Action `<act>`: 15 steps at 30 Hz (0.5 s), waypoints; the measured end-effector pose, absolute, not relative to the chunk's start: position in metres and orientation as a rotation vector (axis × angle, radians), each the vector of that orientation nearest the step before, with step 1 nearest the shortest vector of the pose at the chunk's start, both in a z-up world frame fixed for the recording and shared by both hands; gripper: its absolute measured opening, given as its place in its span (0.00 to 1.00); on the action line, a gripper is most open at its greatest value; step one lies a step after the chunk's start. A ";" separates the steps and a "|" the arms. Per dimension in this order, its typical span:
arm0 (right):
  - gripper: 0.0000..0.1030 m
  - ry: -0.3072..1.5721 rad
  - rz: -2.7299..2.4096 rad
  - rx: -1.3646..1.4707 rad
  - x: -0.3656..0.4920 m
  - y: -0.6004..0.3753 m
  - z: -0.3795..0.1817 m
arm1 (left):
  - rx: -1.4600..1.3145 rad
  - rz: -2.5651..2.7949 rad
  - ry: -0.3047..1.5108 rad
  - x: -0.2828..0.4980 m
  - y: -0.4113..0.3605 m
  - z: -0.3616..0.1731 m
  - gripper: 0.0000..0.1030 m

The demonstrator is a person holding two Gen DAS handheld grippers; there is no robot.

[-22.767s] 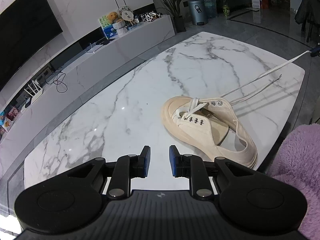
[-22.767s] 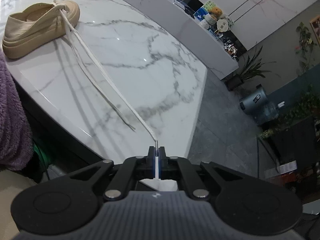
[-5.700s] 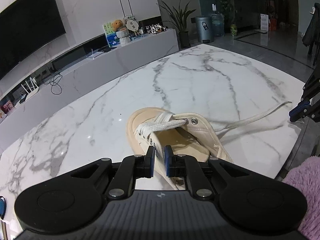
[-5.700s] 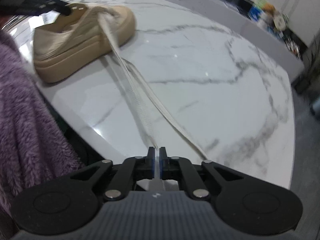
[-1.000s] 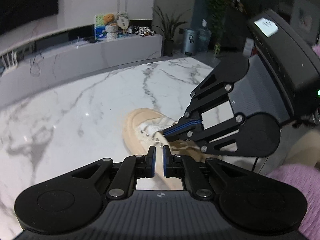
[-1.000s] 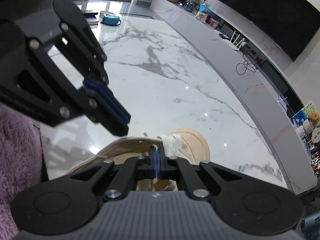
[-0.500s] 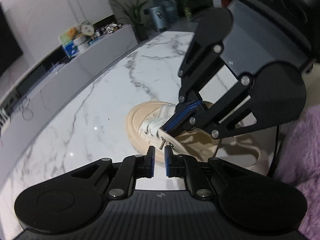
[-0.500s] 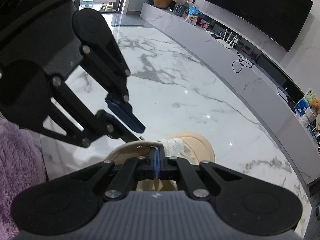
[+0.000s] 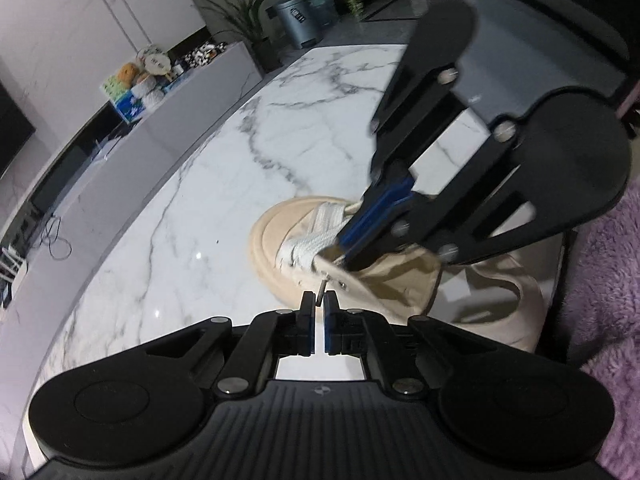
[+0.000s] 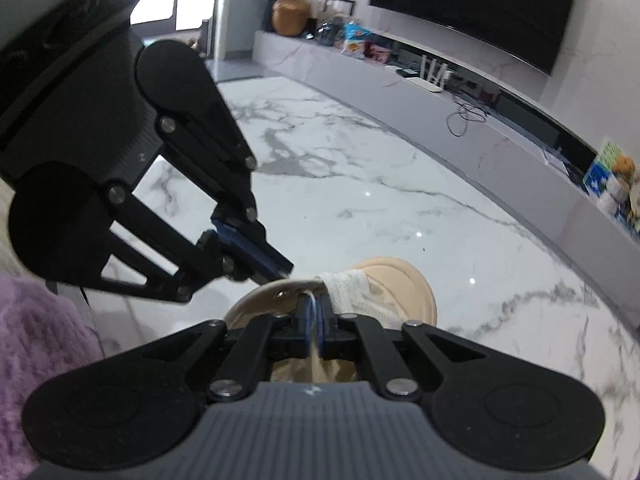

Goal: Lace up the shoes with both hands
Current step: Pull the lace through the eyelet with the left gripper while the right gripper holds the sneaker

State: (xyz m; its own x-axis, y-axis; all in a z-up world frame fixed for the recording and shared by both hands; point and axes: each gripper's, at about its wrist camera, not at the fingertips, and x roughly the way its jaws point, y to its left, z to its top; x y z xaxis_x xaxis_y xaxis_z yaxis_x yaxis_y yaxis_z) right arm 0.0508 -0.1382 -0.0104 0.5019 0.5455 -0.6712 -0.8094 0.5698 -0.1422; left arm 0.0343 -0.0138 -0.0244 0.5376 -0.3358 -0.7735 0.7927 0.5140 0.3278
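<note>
A cream canvas shoe point(image 9: 276, 236) with a white lace point(image 9: 308, 246) stands on the marble table point(image 9: 224, 184), toe away from me. My right gripper point(image 9: 340, 252) reaches over the shoe's opening, shut on the lace at an eyelet of the near flap. The lace's tip point(image 9: 321, 290) pokes out through that eyelet, between my left gripper's point(image 9: 319, 300) slightly parted fingers. In the right wrist view the right gripper point(image 10: 314, 312) pinches the lace above the shoe point(image 10: 400, 280), and the left gripper point(image 10: 280, 268) stands at the flap's outer side.
A purple fluffy sleeve point(image 9: 604, 280) is at the right, next to the shoe's heel. A long low grey cabinet point(image 9: 160, 120) with toys and a cable runs behind the table. The table's near edge lies just below the shoe.
The left gripper has come closer to the shoe, so the lace tip now sits between its fingers. The right gripper has pushed the tip further through the eyelet.
</note>
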 end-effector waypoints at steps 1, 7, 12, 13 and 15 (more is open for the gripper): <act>0.16 0.613 0.845 -0.456 0.048 -0.142 -0.009 | 0.735 -0.748 0.713 0.034 -0.011 -0.022 0.01; 0.20 0.574 0.772 -0.359 0.022 -0.166 0.001 | 0.691 -0.706 0.761 0.027 0.015 0.000 0.01; 0.32 0.580 0.683 -0.313 0.009 -0.176 0.003 | 0.685 -0.614 0.788 0.015 0.048 0.019 0.01; 0.32 0.586 0.669 -0.298 0.008 -0.177 0.002 | 0.682 -0.594 0.793 0.012 0.054 0.023 0.01; 0.32 0.609 0.662 -0.239 0.008 -0.180 0.000 | 0.668 -0.556 0.804 0.007 0.067 0.030 0.01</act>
State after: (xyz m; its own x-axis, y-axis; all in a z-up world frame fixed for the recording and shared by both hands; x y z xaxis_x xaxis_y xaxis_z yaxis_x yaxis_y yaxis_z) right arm 0.0078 -0.1798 -0.0003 0.6236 0.5031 -0.5983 -0.6384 0.7695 -0.0184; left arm 0.0069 0.0672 0.0298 0.5756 -0.1958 -0.7939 0.6734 0.6643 0.3244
